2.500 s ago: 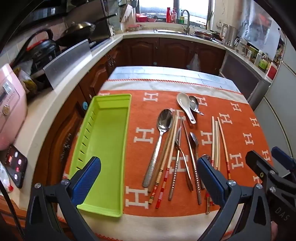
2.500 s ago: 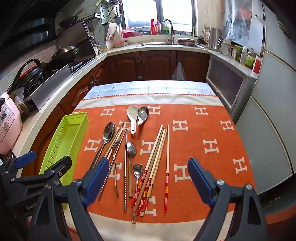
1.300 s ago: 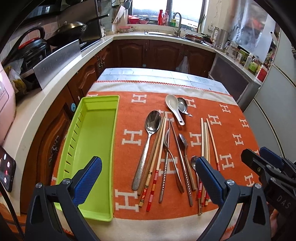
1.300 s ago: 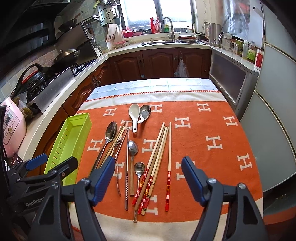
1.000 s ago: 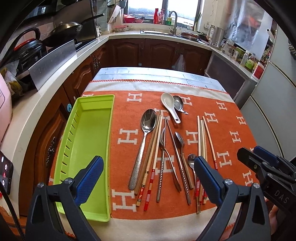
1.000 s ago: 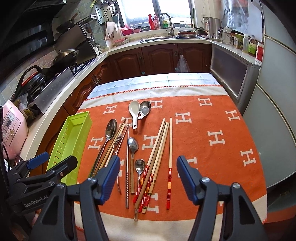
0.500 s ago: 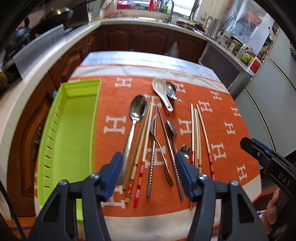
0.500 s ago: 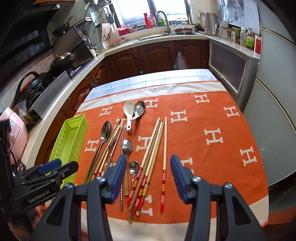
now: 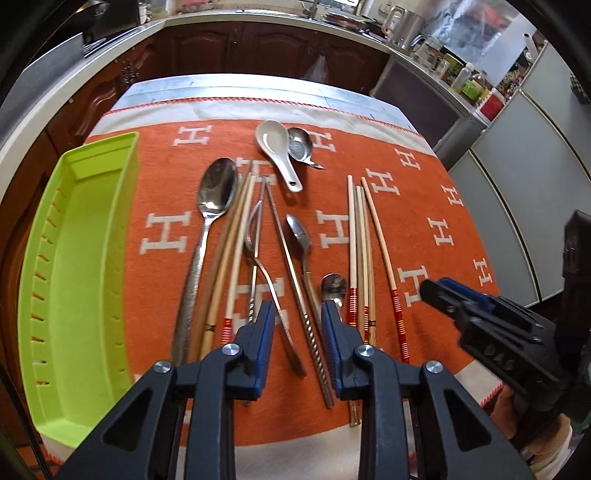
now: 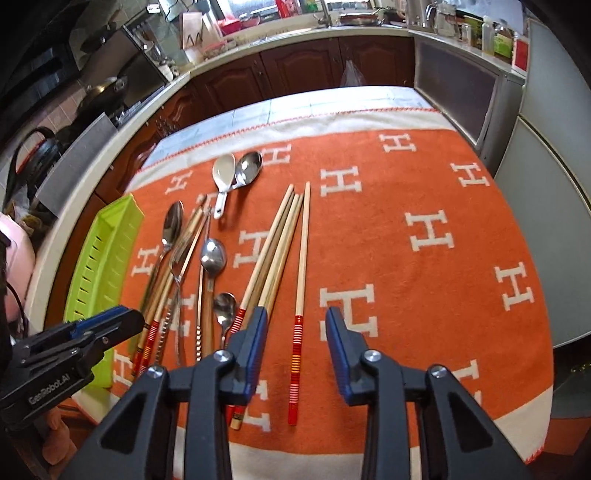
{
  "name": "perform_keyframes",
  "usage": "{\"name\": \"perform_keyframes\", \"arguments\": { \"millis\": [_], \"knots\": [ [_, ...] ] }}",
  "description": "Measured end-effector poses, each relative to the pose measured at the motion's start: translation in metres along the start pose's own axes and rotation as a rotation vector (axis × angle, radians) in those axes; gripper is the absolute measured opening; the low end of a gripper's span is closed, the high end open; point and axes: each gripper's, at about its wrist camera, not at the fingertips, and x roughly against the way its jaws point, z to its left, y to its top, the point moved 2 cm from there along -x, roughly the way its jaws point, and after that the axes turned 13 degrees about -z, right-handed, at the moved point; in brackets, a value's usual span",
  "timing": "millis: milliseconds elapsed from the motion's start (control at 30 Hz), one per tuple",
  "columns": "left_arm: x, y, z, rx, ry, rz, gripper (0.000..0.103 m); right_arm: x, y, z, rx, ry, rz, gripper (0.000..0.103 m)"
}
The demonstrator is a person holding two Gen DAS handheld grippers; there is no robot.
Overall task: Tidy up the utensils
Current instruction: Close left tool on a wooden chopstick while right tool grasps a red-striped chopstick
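Observation:
Spoons, a fork and chopsticks lie in a row on an orange cloth (image 9: 173, 177). My left gripper (image 9: 297, 317) hovers low over the middle of the row. Its jaws are closing, with the twisted steel chopstick (image 9: 309, 332) and the fork handle (image 9: 277, 295) below the gap; the pads touch neither. My right gripper (image 10: 297, 320) is also closing, astride a single red-banded bamboo chopstick (image 10: 302, 258) without pressing on it. The large steel spoon (image 9: 216, 192), white ceramic spoon (image 9: 275, 142) and bundled bamboo chopsticks (image 9: 357, 236) lie untouched. The green tray (image 9: 74, 258) is empty.
The tray runs along the cloth's left edge, near the table side. Kitchen counters (image 10: 295, 35) with cookware and a sink wrap the back and left. A grey cabinet (image 10: 546, 206) stands at the right. Bare cloth (image 10: 443, 221) spreads right of the chopsticks.
Both grippers have sunk toward the utensils and tipped further down. Both pairs of jaws have narrowed from wide open to a small gap.

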Motion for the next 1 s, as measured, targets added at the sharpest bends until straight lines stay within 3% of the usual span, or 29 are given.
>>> {"name": "perform_keyframes", "arguments": {
  "millis": [267, 433, 733, 1000],
  "knots": [
    [-0.015, -0.001, -0.007, -0.016, -0.025, 0.040, 0.024, -0.041, -0.013, 0.001, 0.052, -0.011, 0.083, 0.018],
    [-0.024, -0.002, -0.018, -0.042, -0.069, 0.062, 0.024, -0.044, -0.019, 0.007, 0.142, -0.046, 0.033, 0.009],
    [-0.048, -0.004, -0.043, -0.080, -0.139, 0.134, 0.014, -0.037, -0.016, -0.017, 0.007, 0.007, 0.026, 0.005],
    [-0.074, -0.008, -0.055, -0.102, -0.122, 0.184, 0.008, -0.025, -0.011, -0.024, -0.024, 0.041, -0.004, 0.005]
  ]
}}
